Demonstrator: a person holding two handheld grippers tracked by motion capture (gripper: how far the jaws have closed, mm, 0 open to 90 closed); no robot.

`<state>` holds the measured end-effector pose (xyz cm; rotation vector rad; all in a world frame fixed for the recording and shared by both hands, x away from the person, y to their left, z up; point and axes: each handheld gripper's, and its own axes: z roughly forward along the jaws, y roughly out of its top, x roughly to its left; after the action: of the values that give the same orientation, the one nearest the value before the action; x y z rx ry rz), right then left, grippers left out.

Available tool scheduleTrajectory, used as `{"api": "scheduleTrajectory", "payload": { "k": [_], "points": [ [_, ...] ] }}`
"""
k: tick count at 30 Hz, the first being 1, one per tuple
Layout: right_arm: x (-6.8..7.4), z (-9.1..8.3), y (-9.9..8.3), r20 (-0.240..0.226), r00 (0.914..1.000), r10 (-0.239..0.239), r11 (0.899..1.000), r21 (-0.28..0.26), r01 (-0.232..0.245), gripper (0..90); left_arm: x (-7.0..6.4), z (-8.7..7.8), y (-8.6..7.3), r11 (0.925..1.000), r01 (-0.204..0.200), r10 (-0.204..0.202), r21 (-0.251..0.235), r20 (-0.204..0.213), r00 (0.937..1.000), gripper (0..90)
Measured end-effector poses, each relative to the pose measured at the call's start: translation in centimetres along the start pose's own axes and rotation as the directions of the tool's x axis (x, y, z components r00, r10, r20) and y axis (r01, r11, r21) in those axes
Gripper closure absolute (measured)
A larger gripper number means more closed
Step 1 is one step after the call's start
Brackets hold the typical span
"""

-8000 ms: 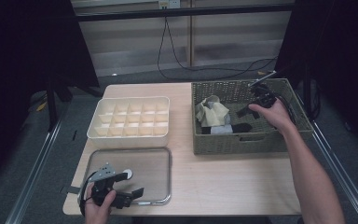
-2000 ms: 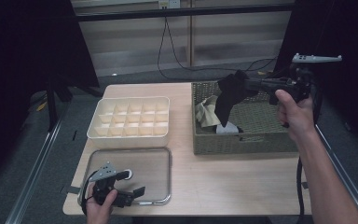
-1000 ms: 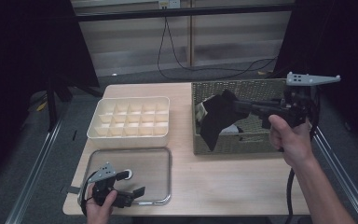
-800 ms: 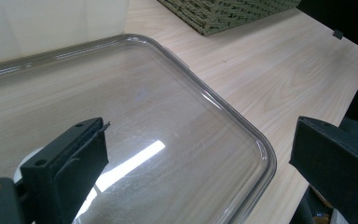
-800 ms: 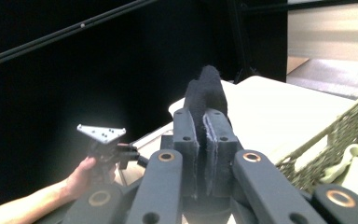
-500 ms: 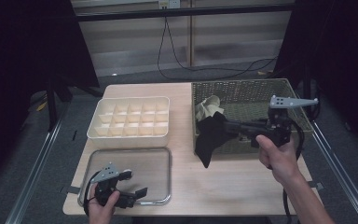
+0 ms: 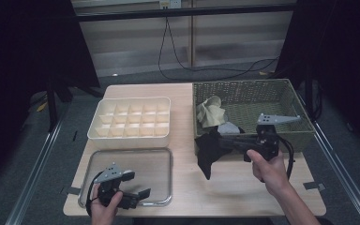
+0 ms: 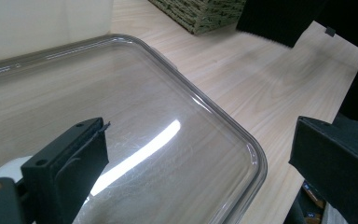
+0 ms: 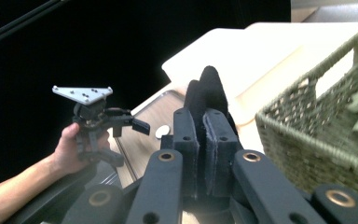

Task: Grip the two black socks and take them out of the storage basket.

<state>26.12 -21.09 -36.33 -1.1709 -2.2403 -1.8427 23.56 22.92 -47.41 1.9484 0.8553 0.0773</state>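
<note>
Hanging from the right tongs (image 7: pixel 221 142), clamped on it, a limp black cloth (image 7: pixel 207 151) dangles above the wooden bench (image 7: pixel 234 187), just before the woven green basket (image 7: pixel 281 96). Left tongs (image 7: pixel 138 196) apart over the clear tray (image 7: pixel 136 161).

The black cloth (image 7: pixel 209 151) is showing a matt, soft, slightly fuzzy surface where it is hanging just in front of the basket (image 7: pixel 281 95). The basket is showing rough woven wicker in dull olive. Inside the basket, a beige cloth (image 7: pixel 211 111) is lying crumpled and matt. Left of the basket, the divided box (image 7: pixel 130 119) is looking like smooth cream plastic with a low sheen. The tray (image 8: pixel 177 140) is presenting clear glossy plastic, finely scratched and reflecting a bright streak. The table (image 7: pixel 243 187) is showing pale, smooth wood grain. The right gripper (image 9: pixel 204 140) is presenting matt black plastic jaws with brass-coloured metal rivets.
</note>
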Motion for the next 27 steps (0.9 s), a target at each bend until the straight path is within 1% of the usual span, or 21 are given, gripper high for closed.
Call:
{"api": "scheduleTrajectory", "payload": {
  "k": [2,4,5,8,10,12,13,14,17,18,19,21,23,24,27],
  "points": [
    [-0.4,0.3,-0.8,0.007,0.9998,0.021,1.0,0.012,-0.021,85.0,0.0,0.0,0.0,1.0,0.001,-0.001,0.003,0.003,1.0,3.9],
    [-0.5,0.4,-1.0,0.013,0.9997,0.023,1.0,0.017,-0.023,85.0,0.0,0.1,0.0,1.0,0.002,-0.002,0.005,0.003,1.0,3.9],
    [-0.9,0.5,-1.9,0.018,0.9989,0.042,0.999,0.027,-0.043,85.0,0.0,0.2,0.1,1.0,0.002,-0.002,0.004,0.006,1.0,3.9],
    [-1.2,0.6,-2.6,0.03,0.9984,0.047,0.998,0.037,-0.048,85.0,-0.1,0.3,0.1,1.0,-0.004,0.004,0.008,0.01,0.9999,3.9],
    [-1.5,0.4,-3.3,0.048,0.9972,0.057,0.997,0.044,-0.06,85.0,-0.2,0.4,0.2,1.0,-0.001,0.001,0.006,0.012,0.9999,3.9],
    [-1.9,0.3,-3.8,0.055,0.996,0.071,0.996,0.04,-0.073,85.0,-0.2,0.5,0.3,0.9999,-0.002,0.002,0.01,0.014,0.9999,3.9],
    [-2.0,0.2,-4.1,0.062,0.9951,0.077,0.996,0.038,-0.079,85.0,-0.3,0.6,0.3,0.9999,-0.006,0.006,0.012,0.018,0.9998,4.1],
    [-2.2,0.0,-4.4,0.066,0.9944,0.083,0.996,0.038,-0.085,85.0,-0.3,0.7,0.3,1.0,0.001,-0.001,0.006,0.027,0.9996,4.1],
    [-2.5,-0.2,-5.0,0.082,0.9927,0.089,0.995,0.037,-0.092,85.0,-0.4,0.9,0.5,0.9999,-0.003,0.002,0.015,0.028,0.9996,4.2],
    [-2.6,-0.4,-5.2,0.089,0.9919,0.091,0.995,0.04,-0.095,84.9,-0.5,1.0,0.5,0.9999,-0.003,0.002,0.017,0.036,0.9993,4.3],
    [-2.7,-0.5,-5.4,0.097,0.9907,0.095,0.994,0.038,-0.099,84.9,-0.5,1.2,0.5,0.9998,0.0,0.0,0.017,0.037,0.9993,4.3],
    [-2.9,-0.7,-5.6,0.099,0.99,0.101,0.994,0.039,-0.105,84.9,-0.6,1.4,0.6,0.9998,0.004,-0.005,0.021,0.044,0.999,4.2],
    [-3.0,-0.8,-6.0,0.11,0.9887,0.102,0.993,0.043,-0.107,84.9,-0.8,1.8,0.7,0.9996,0.002,-0.003,0.027,0.047,0.9989,4.3],
    [-3.1,-0.8,-6.2,0.117,0.9877,0.103,0.993,0.049,-0.109,84.8,-0.8,1.8,0.8,0.9994,-0.005,0.003,0.034,0.045,0.999,4.3],
    [-3.3,-0.9,-6.8,0.133,0.9862,0.099,0.992,0.063,-0.108,84.6,-1.1,2.1,1.0,0.9993,-0.016,0.015,0.034,0.044,0.9989,5.4]
  ]
}}
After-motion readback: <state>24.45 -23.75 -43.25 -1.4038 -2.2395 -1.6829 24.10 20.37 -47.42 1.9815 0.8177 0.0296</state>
